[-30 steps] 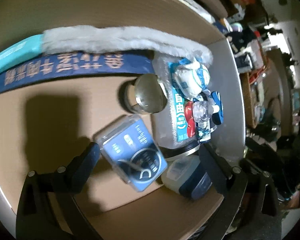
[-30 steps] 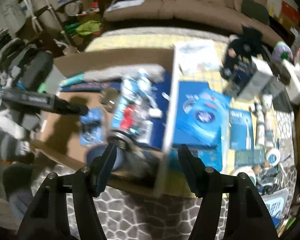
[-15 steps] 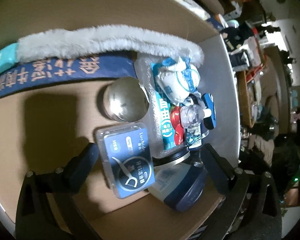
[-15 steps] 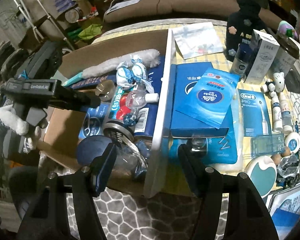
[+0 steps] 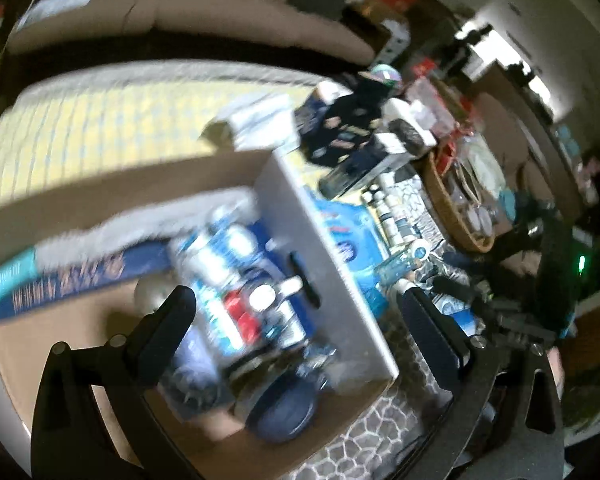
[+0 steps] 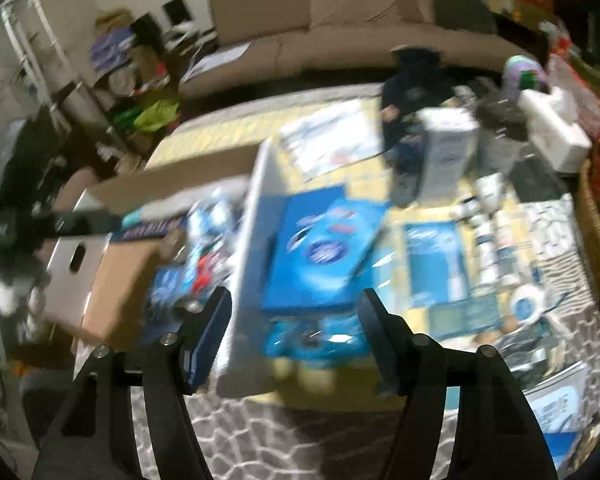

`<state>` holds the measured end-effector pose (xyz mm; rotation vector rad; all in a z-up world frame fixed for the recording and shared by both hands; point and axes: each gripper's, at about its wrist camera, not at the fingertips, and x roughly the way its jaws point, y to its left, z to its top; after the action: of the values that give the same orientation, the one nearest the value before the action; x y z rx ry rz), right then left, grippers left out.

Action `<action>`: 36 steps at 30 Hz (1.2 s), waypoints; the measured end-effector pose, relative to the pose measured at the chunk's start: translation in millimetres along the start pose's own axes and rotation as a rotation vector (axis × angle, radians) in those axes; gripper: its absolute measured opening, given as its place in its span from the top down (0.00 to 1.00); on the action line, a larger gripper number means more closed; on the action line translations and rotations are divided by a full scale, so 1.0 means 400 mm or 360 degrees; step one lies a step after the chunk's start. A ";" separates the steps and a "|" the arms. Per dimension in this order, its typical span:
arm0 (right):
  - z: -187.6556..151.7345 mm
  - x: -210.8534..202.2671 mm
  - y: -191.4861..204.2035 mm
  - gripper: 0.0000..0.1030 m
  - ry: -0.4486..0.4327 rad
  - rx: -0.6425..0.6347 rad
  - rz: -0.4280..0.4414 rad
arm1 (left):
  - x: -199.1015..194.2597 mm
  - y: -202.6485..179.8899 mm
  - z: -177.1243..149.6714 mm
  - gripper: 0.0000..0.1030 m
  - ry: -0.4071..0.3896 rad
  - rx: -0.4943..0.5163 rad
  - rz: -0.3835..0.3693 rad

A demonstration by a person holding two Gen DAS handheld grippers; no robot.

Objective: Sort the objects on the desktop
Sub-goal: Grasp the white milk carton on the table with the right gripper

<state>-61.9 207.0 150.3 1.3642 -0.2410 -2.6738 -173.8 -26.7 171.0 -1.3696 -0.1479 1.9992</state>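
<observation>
The cardboard box (image 5: 76, 208) sits at the left of the table, likely as the bin for the sorting, already holding a grey duster (image 5: 160, 220), a blue banner, packets and bottles jumbled against its white flap (image 5: 324, 280). The left gripper (image 5: 296, 312) hangs above it, wide and empty. The right gripper (image 6: 294, 316), also wide with nothing between its fingers, hovers over the blue box (image 6: 320, 252) just right of the flap, probably the next candidate. Loose tubes and packets lie further right, blurred.

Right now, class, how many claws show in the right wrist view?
2: the right claw in the foreground, open and empty; the left claw at the left, over the cardboard box.
</observation>
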 end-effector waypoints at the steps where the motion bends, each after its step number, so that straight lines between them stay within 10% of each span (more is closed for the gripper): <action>1: 0.016 -0.009 -0.025 0.32 -0.0025 0.0012 -0.0036 | 0.007 -0.022 0.010 0.00 -0.0004 0.0038 0.0003; 18: 0.280 0.154 -0.261 0.31 -0.0160 -0.0045 -0.0286 | 0.318 -0.285 0.174 0.00 0.0063 0.0539 0.0236; 31: 0.295 0.259 -0.259 0.31 -0.0083 -0.0078 -0.0266 | 0.421 -0.289 0.166 0.00 0.0133 0.0576 0.0256; 36: 0.295 0.264 -0.260 0.45 -0.0057 -0.0082 -0.0281 | 0.420 -0.309 0.160 0.00 0.0123 0.0589 0.0240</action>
<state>-223.7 298.9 114.2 1.3839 -0.0570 -2.8265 -202.6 184.6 125.0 -1.2420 0.3542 1.9683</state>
